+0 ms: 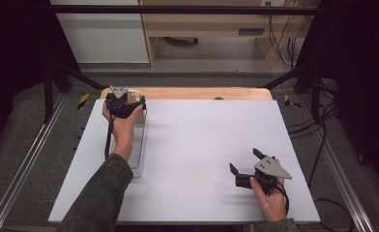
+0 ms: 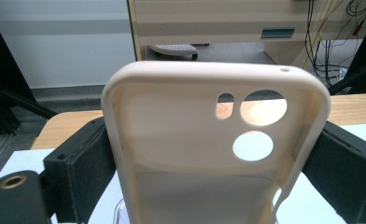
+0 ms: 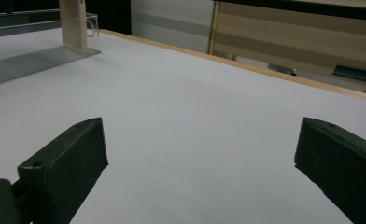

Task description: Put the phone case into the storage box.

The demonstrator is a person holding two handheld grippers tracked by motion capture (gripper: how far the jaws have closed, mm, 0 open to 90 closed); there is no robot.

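At the far-left corner of the white table top (image 1: 197,145), the left gripper (image 2: 214,163) brackets a cream phone case (image 2: 181,140) standing upright in a clear tray (image 1: 138,145); whether its pads press cannot be told. Right gripper (image 3: 200,163) (spread, holding nothing) hovers near-right. Beyond: wooden edge (image 1: 187,93), grey floor (image 1: 211,63), cabinets.

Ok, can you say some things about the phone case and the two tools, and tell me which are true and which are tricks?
1. The cream rubbery phone case stands between the jaws of the left tool. True.
2. The right tool holds a ball. False: it is empty, with its jaws wide apart.
3. The case has three cut-out holes. True.
4. The flat table top is red. False: it is white.
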